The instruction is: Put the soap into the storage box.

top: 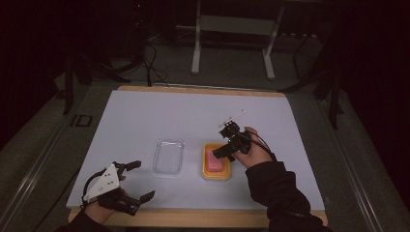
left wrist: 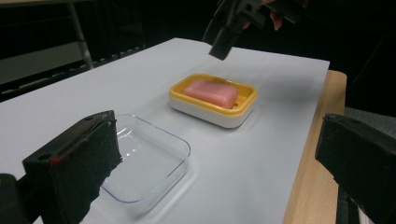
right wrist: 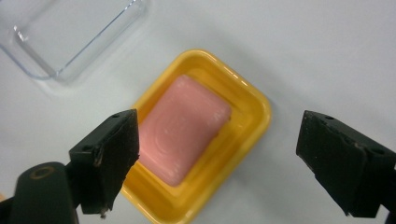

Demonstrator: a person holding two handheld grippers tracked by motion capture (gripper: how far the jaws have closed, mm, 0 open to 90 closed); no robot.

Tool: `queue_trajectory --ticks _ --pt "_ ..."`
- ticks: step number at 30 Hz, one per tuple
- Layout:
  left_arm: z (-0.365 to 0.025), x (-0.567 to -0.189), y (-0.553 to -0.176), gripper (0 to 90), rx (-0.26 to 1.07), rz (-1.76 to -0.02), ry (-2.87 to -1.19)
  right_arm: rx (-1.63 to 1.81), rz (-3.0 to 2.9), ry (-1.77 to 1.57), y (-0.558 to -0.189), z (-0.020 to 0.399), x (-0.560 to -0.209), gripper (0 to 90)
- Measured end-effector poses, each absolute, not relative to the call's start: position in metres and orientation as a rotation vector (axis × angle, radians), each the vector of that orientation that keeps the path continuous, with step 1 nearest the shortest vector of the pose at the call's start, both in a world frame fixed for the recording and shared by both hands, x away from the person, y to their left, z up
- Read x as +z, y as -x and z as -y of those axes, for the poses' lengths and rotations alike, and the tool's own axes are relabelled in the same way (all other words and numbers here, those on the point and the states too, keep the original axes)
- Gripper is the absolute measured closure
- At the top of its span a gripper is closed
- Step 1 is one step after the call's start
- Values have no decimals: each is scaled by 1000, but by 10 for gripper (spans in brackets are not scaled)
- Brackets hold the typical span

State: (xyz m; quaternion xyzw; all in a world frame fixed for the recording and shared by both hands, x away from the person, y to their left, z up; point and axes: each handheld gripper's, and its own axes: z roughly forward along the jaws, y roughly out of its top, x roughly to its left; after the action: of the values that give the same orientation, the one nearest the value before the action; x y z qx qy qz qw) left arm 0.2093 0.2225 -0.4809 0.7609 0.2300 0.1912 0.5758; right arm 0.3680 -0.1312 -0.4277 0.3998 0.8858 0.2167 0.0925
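A pink bar of soap (top: 215, 161) (left wrist: 211, 93) (right wrist: 182, 126) lies in a yellow soap dish (top: 216, 177) (left wrist: 212, 116) (right wrist: 247, 121) right of the table's middle. To its left sits an empty clear plastic tray (top: 168, 156) (left wrist: 140, 163) (right wrist: 70, 37). My right gripper (top: 223, 142) (right wrist: 219, 154) hovers just above the dish, pointing down at the soap, open, with nothing between its jaws. Its jaw also hangs over the dish in the left gripper view (left wrist: 224, 42). My left gripper (top: 144, 180) (left wrist: 219, 154) rests near the front left edge, open and empty, aimed toward the tray and dish.
A white sheet (top: 193, 116) covers the wooden table (top: 193, 217), whose bare rim runs along the front. A metal stand (top: 232, 43) and cables lie on the dark floor beyond the far edge.
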Motion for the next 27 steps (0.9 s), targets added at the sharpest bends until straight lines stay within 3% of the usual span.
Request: queue_trajectory --ticks 12,27 --pt "-225 -482 -206 2 450 -557 -1785 792 -2603 -975 -341 172 -436 136" --pt "-226 -483 -205 2 456 -572 -1785 933 -2518 -972 -305 224 -456 134"
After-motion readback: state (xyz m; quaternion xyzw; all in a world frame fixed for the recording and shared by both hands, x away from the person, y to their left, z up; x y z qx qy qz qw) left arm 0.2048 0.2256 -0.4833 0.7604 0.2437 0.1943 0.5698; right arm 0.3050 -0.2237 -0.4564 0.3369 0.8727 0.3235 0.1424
